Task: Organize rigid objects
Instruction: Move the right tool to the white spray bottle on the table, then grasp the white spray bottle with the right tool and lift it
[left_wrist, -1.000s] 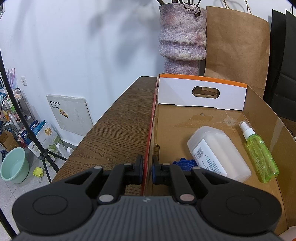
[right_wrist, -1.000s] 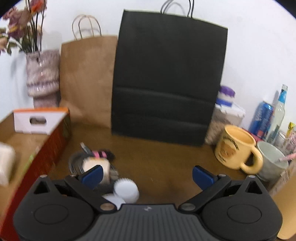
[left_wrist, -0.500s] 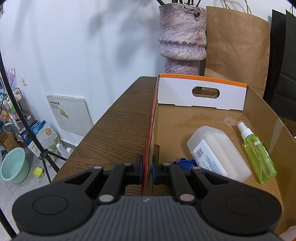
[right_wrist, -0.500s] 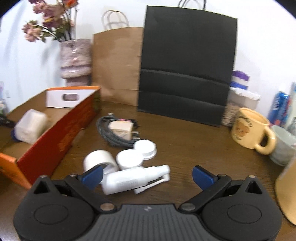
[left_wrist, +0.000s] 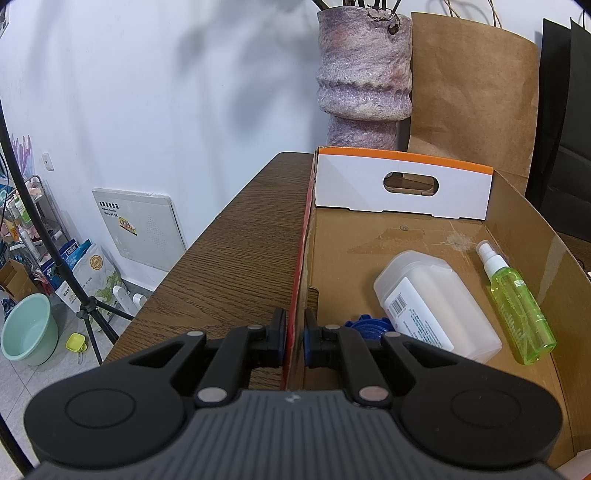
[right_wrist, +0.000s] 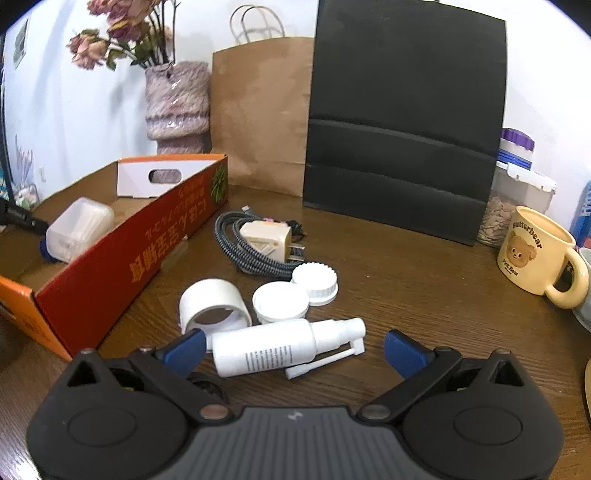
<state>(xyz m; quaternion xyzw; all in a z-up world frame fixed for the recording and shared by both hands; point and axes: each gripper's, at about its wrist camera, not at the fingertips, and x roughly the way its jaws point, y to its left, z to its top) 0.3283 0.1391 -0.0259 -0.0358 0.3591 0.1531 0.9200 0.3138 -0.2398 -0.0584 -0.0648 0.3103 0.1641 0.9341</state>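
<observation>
I have the left gripper (left_wrist: 294, 338) clamped on the long side wall of the open cardboard box (left_wrist: 406, 236), its jaws narrow with the card pinched between them, steadying the box near the left edge of the dark wood-grain counter (left_wrist: 236, 258). Inside lie a translucent white plastic canister with a barcode label (left_wrist: 436, 302), a clear green spray bottle (left_wrist: 517, 314) along the far wall, and something blue and ribbed (left_wrist: 365, 323) half hidden behind my jaw.

My right gripper (right_wrist: 293, 349) hangs with jaws wide, empty, straddling a small white plastic spray bottle with a printed label (right_wrist: 266, 347) that lies on its side on the counter just outside the box's red printed wall. I judge the step in hand to be the pick of this bottle. The left pad sits just beside the bottle's base, the right pad well clear of the nozzle. The next move calls for lowering until the pads flank the smooth round body, then closing across it, not on the thin nozzle arm.

Just beyond lie a white plastic ring (right_wrist: 214, 304), a shallow white cap (right_wrist: 280, 301) and a ridged white lid (right_wrist: 316, 278), all hard and glossy, then a cream plug adapter on a coiled braided cable (right_wrist: 258, 243). These are still to be boxed.
</observation>
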